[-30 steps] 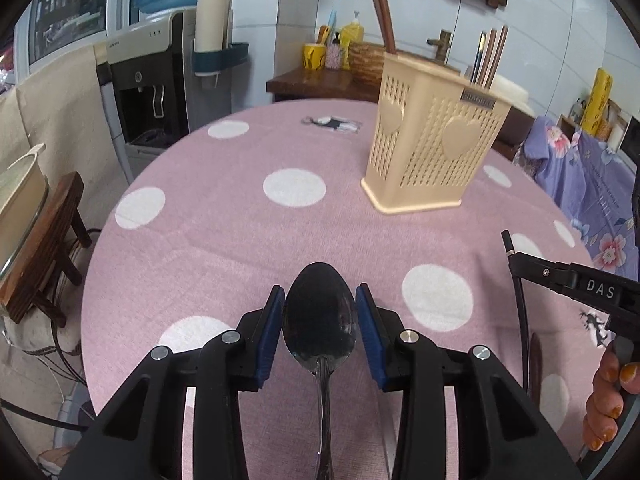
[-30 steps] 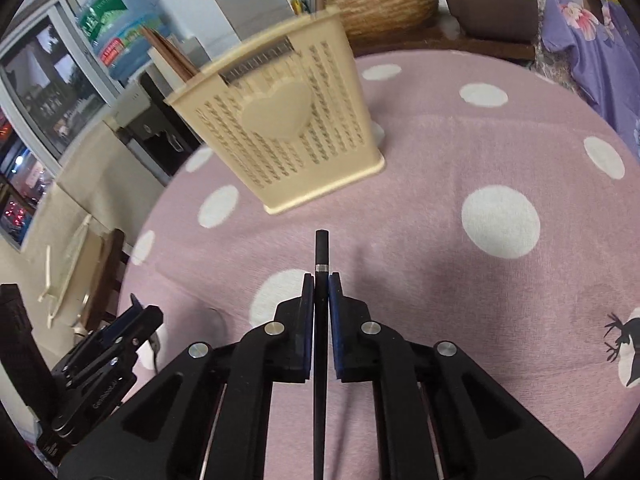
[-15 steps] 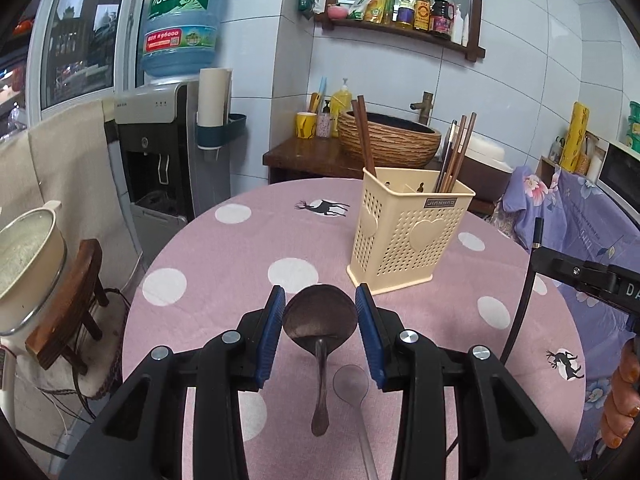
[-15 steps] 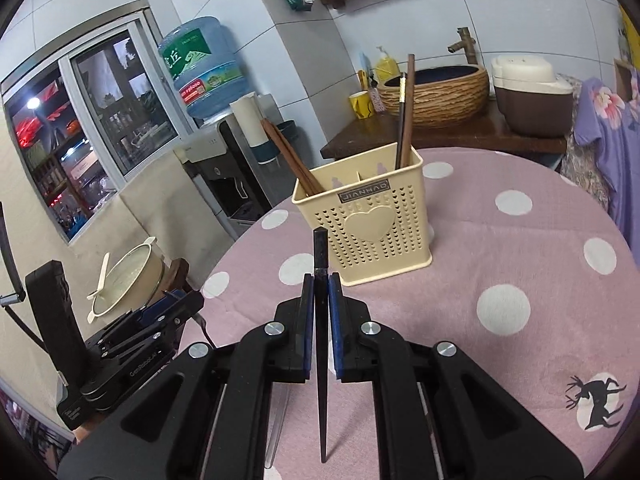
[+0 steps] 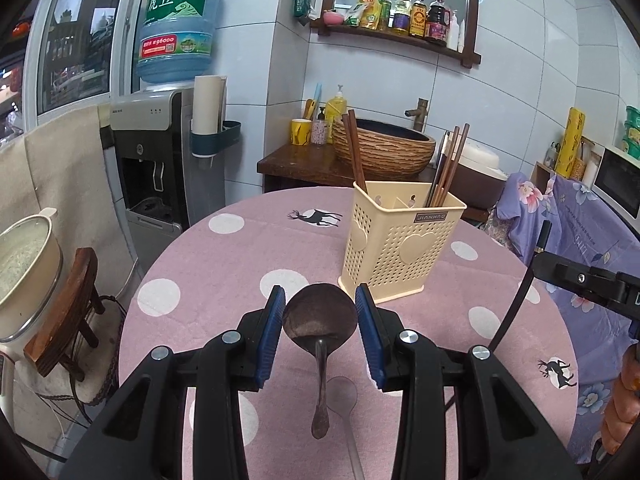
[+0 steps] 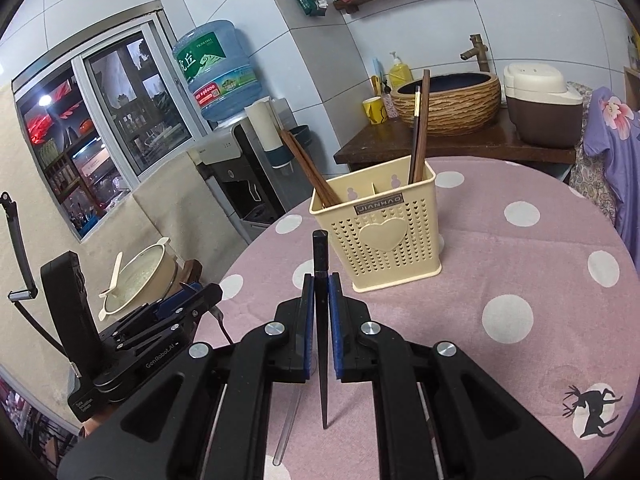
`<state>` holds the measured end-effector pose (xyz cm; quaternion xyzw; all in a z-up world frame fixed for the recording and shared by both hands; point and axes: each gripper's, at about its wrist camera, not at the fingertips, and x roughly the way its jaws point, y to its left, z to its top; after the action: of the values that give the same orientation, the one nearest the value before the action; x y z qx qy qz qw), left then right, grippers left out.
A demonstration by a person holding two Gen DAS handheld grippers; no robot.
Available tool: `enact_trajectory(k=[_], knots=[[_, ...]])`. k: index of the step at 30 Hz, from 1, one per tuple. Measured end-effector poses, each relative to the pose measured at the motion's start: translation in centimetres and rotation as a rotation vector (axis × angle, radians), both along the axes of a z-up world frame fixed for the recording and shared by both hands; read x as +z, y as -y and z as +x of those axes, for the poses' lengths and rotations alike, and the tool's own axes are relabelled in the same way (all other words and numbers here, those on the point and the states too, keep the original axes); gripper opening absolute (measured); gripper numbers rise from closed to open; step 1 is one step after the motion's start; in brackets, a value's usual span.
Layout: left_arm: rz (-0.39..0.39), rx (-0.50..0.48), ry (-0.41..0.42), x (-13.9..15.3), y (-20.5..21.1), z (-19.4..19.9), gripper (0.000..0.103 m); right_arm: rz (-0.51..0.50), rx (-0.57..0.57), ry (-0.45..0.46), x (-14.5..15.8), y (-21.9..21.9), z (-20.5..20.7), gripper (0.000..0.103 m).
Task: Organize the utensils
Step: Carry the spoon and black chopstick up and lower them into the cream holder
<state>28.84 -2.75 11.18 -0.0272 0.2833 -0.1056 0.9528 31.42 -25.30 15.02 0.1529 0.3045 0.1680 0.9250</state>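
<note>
My left gripper is shut on the bowl of a metal spoon, whose handle hangs down toward the camera above the pink dotted table. My right gripper is shut on a black chopstick, held nearly upright with its blunt end up. A cream perforated utensil holder stands on the table beyond both grippers, with brown chopsticks in it. A clear spoon lies on the cloth under the left gripper. In the right wrist view the left gripper is at lower left.
A water dispenser stands far left, and a wooden stool with a pot sits beside the table. Behind the table are a wooden counter with a woven basin and a rice cooker. Purple floral cloth is at right.
Both grippers have risen from just above the cloth, carrying the spoon and the black chopstick up. The holder now looks farther away and lower. The last half second shows almost no motion.
</note>
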Motion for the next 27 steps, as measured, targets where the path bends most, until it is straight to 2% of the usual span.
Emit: enact_trajectory(k=[14,18,23,27], knots=[[-0.036,-0.039,0.029,2.2,1.5,1.7,0.037,-0.015,0.005,0.036,3.2,0.6,1.5,0.008],[-0.071,-0.047,0.053,4.6,1.9,3.1,0.037,-0.022,-0.025,0.085,6.2,1.6,2.5,0.008],[-0.116,-0.064,0.143,10.0,3.1,5.0,0.037,-0.004,-0.074,0.161,11.0,3.2,4.4,0.008],[-0.181,-0.068,0.164,13.1,4.1,7.5,0.037,-0.002,-0.147,0.248,15.0,4.5,6.0,0.008]])
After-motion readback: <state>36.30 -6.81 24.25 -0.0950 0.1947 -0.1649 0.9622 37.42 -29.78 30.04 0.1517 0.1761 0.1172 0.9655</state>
